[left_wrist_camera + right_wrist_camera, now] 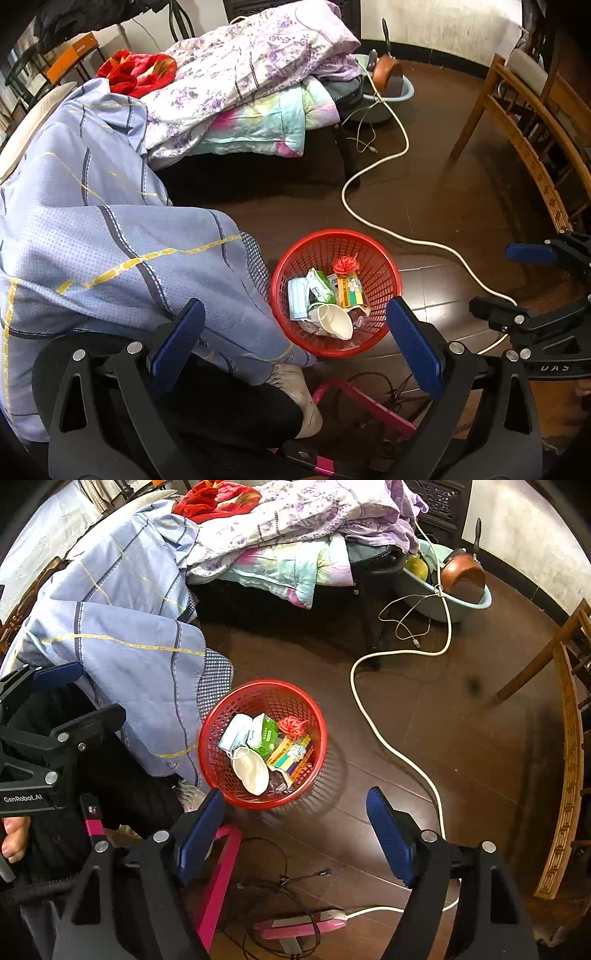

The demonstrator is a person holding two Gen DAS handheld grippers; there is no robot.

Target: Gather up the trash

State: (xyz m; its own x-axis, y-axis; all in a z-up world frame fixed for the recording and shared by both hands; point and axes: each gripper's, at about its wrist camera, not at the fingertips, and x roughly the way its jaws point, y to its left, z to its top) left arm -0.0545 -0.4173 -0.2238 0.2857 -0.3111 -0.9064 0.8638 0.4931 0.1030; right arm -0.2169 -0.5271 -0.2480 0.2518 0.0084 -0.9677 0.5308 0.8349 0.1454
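Red basket (317, 734) upright, mouth up; crushed cup (253, 770) lying inside; both grippers wide, empty.

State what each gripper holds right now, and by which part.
Nothing. The left gripper and right gripper are both open and empty above the red basket.

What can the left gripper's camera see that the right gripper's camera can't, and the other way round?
Only the left wrist view shows the orange box on a stand at far left. Only the right wrist view shows the pink power strip on the floor and a hand on the handle. Both show the red basket with a white cup, the white cable, and both grippers open: left, right.
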